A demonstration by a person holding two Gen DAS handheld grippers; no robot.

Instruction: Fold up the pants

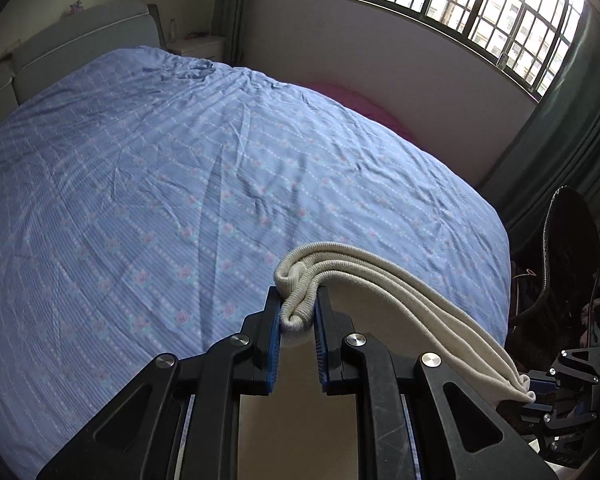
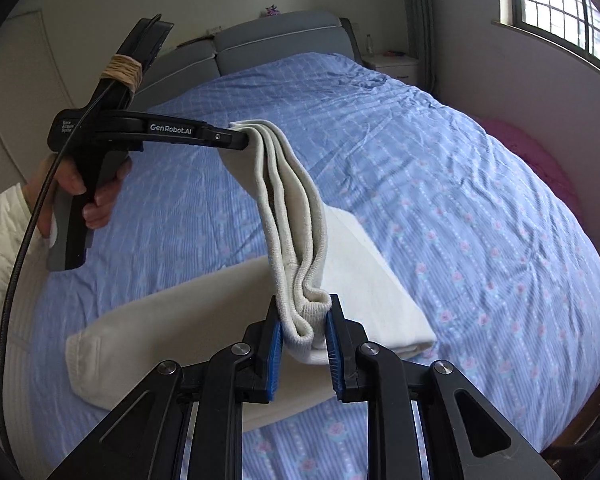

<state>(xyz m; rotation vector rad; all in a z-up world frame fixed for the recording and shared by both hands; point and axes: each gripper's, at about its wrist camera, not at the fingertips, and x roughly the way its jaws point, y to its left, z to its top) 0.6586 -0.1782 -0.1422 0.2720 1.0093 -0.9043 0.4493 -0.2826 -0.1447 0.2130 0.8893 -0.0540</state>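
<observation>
Both grippers, left (image 1: 296, 312) and right (image 2: 304, 320), clamp pants (image 2: 292, 200) waistband ends; keep taut, lower evenly onto bed (image 2: 480, 200).

Home bedroom: bed (image 2: 460, 184), headboard (image 2: 276, 36), nightstand (image 2: 392, 66).

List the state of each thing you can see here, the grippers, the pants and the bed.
Left gripper: jaws shut on one end of the ribbed band.
Right gripper: jaws shut on the other end.
Pants: cream, band lifted between the grippers, rest lying folded on the bed.
Bedsheet: blue, spread flat, lightly wrinkled.
Window: bright, barred; shut or open is unclear.
</observation>
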